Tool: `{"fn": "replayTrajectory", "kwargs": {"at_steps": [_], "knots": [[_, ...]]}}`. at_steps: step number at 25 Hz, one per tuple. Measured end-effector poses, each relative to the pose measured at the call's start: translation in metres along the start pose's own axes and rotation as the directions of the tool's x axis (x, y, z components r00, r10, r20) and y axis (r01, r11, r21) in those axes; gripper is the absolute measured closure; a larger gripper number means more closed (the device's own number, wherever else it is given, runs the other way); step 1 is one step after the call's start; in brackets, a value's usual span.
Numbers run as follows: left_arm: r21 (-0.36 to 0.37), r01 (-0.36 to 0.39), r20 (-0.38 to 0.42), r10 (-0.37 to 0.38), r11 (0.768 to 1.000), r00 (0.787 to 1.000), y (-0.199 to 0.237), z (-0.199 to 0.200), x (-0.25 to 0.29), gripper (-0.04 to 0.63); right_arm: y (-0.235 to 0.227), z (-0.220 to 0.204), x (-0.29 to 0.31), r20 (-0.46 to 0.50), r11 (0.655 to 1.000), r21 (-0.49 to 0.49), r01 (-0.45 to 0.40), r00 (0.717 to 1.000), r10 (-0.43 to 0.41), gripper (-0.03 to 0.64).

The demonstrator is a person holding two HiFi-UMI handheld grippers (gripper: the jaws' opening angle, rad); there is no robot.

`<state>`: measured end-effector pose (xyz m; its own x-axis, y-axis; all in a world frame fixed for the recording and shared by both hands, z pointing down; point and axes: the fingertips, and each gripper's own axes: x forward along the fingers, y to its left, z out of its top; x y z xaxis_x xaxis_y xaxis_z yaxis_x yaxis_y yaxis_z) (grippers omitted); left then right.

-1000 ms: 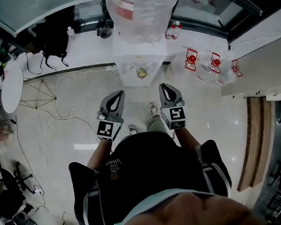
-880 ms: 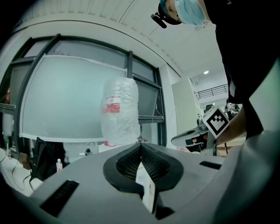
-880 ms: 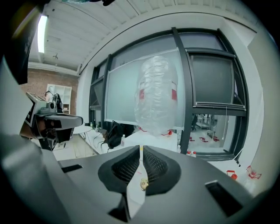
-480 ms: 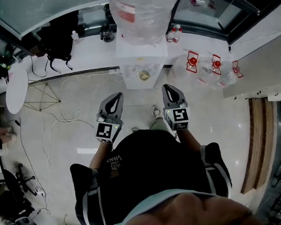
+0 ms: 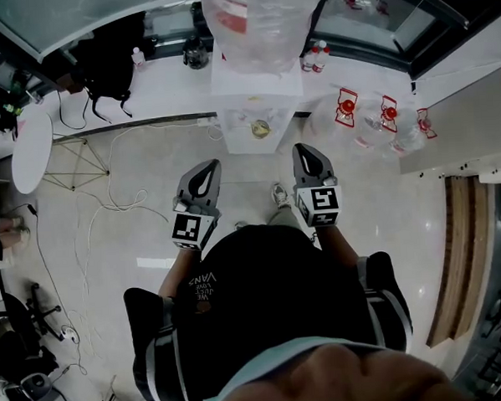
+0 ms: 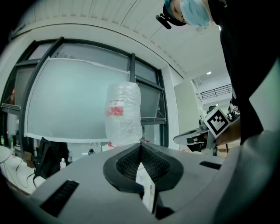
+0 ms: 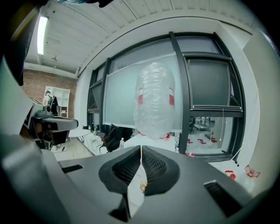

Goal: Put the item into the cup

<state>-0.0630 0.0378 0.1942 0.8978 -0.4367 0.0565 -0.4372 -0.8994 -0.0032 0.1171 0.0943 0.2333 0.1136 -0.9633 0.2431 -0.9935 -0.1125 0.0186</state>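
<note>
Left gripper [image 6: 140, 145]: jaws pressed together at the tips, with nothing between the ribbed pads. It is held in the air, aimed at the water dispenser.
Right gripper [image 7: 141, 148]: jaws pressed together too, pinching nothing. It is side by side with the left one, with a gap between them.
Water dispenser [image 5: 257, 90]: white, straight ahead of both grippers, with a large clear bottle [image 5: 262, 23] on top.
Cup [image 5: 260, 129]: seemingly the small round yellowish thing in the dispenser's niche, well apart from both grippers. It is too small to be sure.
</note>
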Motion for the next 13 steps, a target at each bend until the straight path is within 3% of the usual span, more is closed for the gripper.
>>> {"fn": "replayTrajectory", "kwargs": {"at_steps": [13], "knots": [[-0.005, -0.005, 0.001, 0.005, 1.0, 1.0, -0.0033, 0.0, 0.0049, 0.575, -0.0004, 0.0045, 0.0052, 0.011, 1.0, -0.013, -0.007, 1.0, 0.008, 0.571]]}}
